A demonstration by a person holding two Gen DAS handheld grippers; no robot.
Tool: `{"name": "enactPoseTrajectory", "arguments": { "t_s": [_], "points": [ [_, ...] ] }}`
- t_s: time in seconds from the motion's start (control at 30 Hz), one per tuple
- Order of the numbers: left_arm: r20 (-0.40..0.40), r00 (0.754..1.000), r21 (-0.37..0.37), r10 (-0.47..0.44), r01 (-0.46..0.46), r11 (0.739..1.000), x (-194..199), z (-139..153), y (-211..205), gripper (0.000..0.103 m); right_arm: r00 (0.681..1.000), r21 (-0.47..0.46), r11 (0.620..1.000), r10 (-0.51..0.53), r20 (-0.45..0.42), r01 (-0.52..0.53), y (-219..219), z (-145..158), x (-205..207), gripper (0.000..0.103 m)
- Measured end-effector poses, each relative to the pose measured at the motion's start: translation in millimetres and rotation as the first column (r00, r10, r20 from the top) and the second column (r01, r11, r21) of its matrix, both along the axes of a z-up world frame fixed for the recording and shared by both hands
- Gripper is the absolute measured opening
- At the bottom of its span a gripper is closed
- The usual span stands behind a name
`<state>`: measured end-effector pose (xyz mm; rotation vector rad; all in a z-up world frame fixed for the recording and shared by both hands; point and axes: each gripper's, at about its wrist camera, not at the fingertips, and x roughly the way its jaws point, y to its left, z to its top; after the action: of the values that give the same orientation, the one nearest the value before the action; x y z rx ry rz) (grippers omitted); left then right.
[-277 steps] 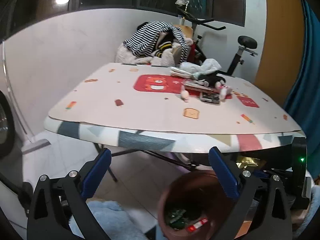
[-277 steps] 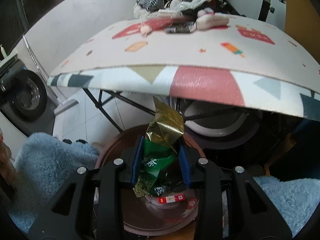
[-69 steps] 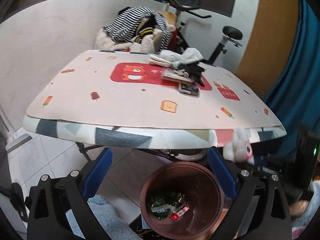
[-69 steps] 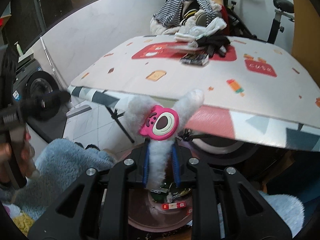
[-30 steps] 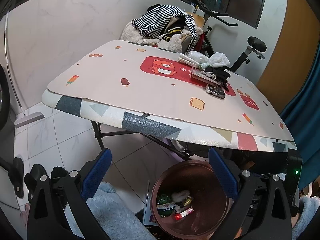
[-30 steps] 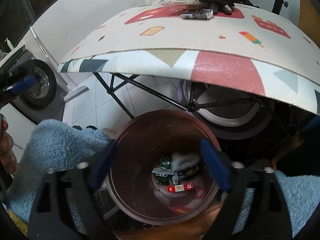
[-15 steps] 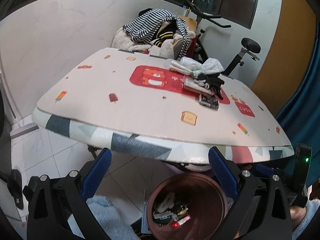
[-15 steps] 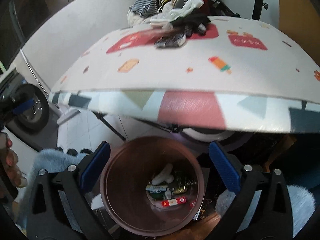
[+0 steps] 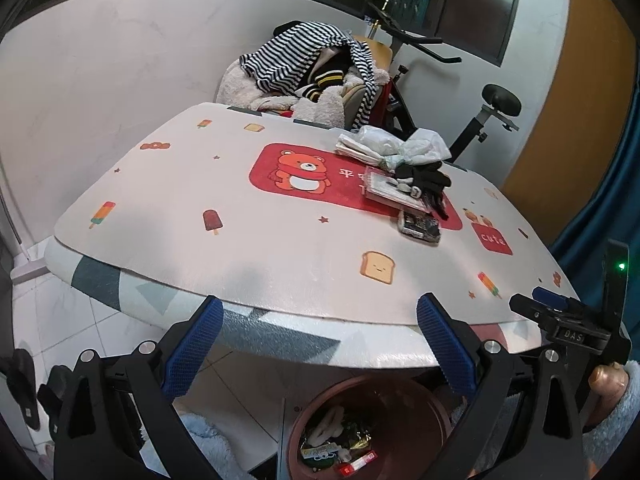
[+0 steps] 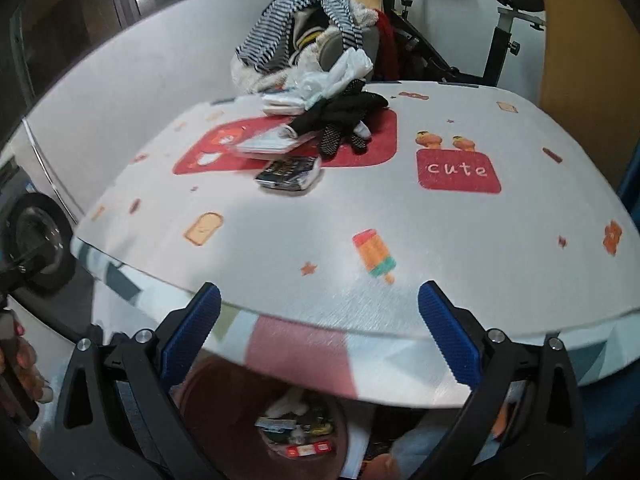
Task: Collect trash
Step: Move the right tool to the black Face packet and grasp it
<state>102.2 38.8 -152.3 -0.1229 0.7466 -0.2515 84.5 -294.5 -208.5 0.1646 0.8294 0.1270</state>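
Note:
A brown trash bin (image 9: pixel 424 412) stands on the floor under the table's near edge, with wrappers and a white plush toy (image 9: pixel 326 432) inside; it also shows in the right wrist view (image 10: pixel 224 412). On the table (image 9: pixel 280 264) lie a dark snack packet (image 9: pixel 419 226), a flat pink-edged pack (image 9: pixel 394 192), black gloves (image 9: pixel 424 178) and white plastic bags (image 9: pixel 394 146). The packet (image 10: pixel 289 172) and gloves (image 10: pixel 344 114) also show in the right wrist view. My left gripper (image 9: pixel 320 348) is open and empty above the bin. My right gripper (image 10: pixel 318 328) is open and empty at the table's edge.
A chair piled with striped clothes (image 9: pixel 316 68) and an exercise bike (image 9: pixel 476 112) stand behind the table. A washing machine (image 10: pixel 36 236) is at the left. A blue curtain (image 9: pixel 600 200) hangs at the right. Fluffy blue sleeves (image 9: pixel 200 444) are near the bin.
Both grippers have risen from over the bin toward table height. The right gripper, which earlier dropped the plush toy into the bin, stays open and now faces the tabletop.

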Motion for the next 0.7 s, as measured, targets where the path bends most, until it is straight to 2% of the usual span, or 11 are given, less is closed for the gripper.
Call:
{"name": "enactPoseTrajectory", "arguments": {
  "t_s": [0.23,0.47,0.7],
  "points": [
    [-0.03,0.999,-0.011,0.02,-0.021,1.0,27.6,-14.0,11.7,0.095,0.998,-0.075,0.997,0.031,-0.047,-0.034,7.1,-5.9,36.5,0.097],
    [-0.045,0.997,-0.025,0.059,-0.06,0.998,50.1,-23.5,26.3,0.095,0.998,-0.031,0.999,-0.012,-0.062,0.01,9.5,-13.4,86.3,0.097],
    [-0.078,0.993,-0.058,0.085,-0.09,0.994,62.3,-32.3,37.5,0.095,0.995,-0.001,1.0,-0.017,-0.099,0.017,36.3,-17.8,138.8,0.097]
  ]
}}
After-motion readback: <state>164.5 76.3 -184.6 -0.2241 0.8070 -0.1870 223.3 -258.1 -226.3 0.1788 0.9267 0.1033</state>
